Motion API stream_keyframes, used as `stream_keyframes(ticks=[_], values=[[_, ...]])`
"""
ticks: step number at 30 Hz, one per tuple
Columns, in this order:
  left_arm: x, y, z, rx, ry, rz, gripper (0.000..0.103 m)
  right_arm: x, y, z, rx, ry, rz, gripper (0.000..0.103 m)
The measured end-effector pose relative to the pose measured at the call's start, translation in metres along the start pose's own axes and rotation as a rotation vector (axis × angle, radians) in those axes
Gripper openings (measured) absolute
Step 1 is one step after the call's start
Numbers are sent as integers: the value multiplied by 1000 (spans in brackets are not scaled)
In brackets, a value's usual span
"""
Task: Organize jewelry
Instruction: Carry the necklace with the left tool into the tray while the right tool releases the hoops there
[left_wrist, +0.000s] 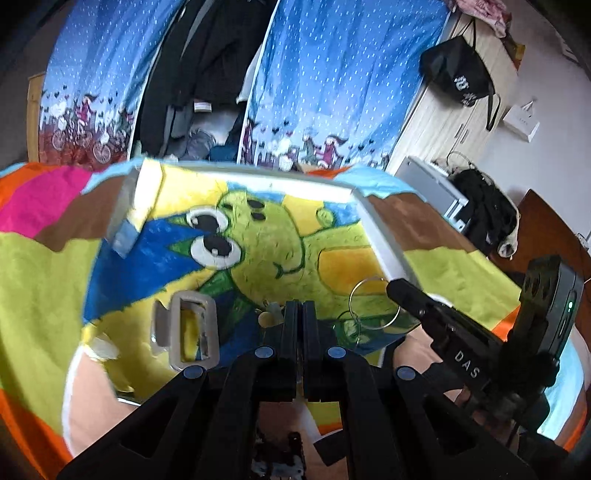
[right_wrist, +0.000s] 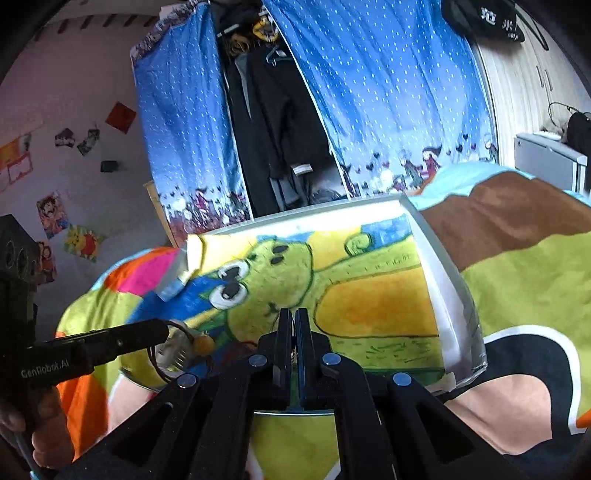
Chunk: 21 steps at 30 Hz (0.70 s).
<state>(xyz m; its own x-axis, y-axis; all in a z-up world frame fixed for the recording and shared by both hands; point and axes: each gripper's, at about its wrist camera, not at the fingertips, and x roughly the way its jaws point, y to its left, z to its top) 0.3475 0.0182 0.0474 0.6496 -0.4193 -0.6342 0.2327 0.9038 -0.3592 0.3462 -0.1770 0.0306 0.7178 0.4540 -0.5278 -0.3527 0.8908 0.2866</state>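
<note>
Several small pieces lay along the near edge of the tray (left_wrist: 384, 236), a shallow white-walled box with a green cartoon creature painted on its floor. The wire hoops (left_wrist: 373, 302), thin and linked, sat toward the near right corner. They looked very light and springy, likely to bend or slide on the smooth floor, so pinching the wire itself where the rings cross seemed safest. The grey clip (left_wrist: 192, 328), toward the near left corner, looked like stiff, light plastic, best gripped across one long bar. A small beaded piece (left_wrist: 266, 316) lay between them at mid-edge, too small to make out, and probably prone to rolling.

The left gripper (left_wrist: 300, 308) hung just beside that piece with its jaws pressed together. Whether anything thin was pinched could not be told. The right gripper (right_wrist: 293, 319) was likewise clenched with only a sliver of gap, over the tray's near edge by the hoops.

The tray rested on a soft, bright patchwork blanket (left_wrist: 44, 280), which would likely give under pressure. Beyond it hung blue dotted curtains (left_wrist: 332, 74), with dark clothes (left_wrist: 207, 74) in the gap between them.
</note>
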Motion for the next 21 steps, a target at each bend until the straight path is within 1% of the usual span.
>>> stream_keyframes(ticks=[3,6,11,13,14,15,16,17,18,20,21], values=[[13,5,-7,4,29,12,0,7,-5,-10,6,25,-8,3],[21,8,-10,5,40,26,0,14,-10,-17,18,50,-15,3],[21,12,-14,1,23,45,1,16,-15,-22,16,62,-37,3],[18,9,-15,18,19,59,3,13,-16,-23,13,64,-45,9],[17,7,-15,29,17,70,8,11,-16,-23,10,63,-50,12],[16,5,-16,41,15,78,18,8,-15,-24,5,59,-56,21],[13,2,-18,52,7,80,25,6,-15,-24,0,55,-61,30],[10,0,-18,54,-4,81,38,2,-14,-24,-7,49,-68,34],[6,-1,-20,47,-24,80,44,0,-14,-24,-13,45,-74,39],[-2,-1,-23,31,-45,65,48,-8,-11,-23,-28,38,-84,44],[-7,-2,-25,26,-52,63,52,-10,-10,-23,-32,36,-88,51]])
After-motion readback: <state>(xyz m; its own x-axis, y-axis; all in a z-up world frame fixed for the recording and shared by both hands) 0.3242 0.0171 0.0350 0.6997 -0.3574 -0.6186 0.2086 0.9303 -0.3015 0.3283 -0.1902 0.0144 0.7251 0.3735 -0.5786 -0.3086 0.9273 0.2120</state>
